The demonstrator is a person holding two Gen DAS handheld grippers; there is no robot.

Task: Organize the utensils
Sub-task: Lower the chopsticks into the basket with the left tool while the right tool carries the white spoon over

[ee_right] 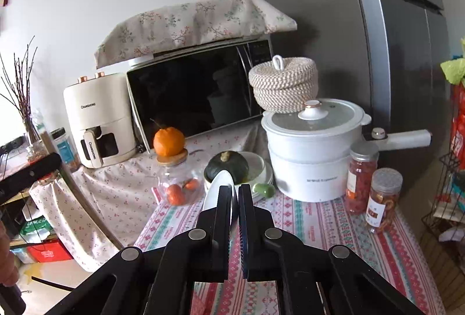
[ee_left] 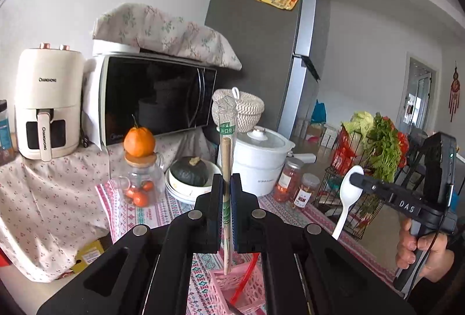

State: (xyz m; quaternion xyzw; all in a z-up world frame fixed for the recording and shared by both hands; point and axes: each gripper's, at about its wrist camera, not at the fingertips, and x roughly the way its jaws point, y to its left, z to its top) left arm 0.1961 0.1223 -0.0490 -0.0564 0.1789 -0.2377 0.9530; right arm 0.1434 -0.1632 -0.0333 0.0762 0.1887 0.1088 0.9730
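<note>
Left wrist view: a wrapped pair of wooden chopsticks in a clear green-printed sleeve (ee_left: 226, 167) is clamped upright in the left gripper (ee_left: 226, 193), low end directly over the pink slotted plastic basket (ee_left: 247, 286) on the striped tablecloth (ee_left: 151, 216), presumably for dropping in. The white plastic spoon (ee_left: 348, 193) is pinched at its bowl by the right gripper (ee_left: 356, 179), handle hanging down.

Right wrist view: the jaws are nearly shut on the spoon's bowl edge-on, held clear of the basket, likely waiting its turn.
</note>
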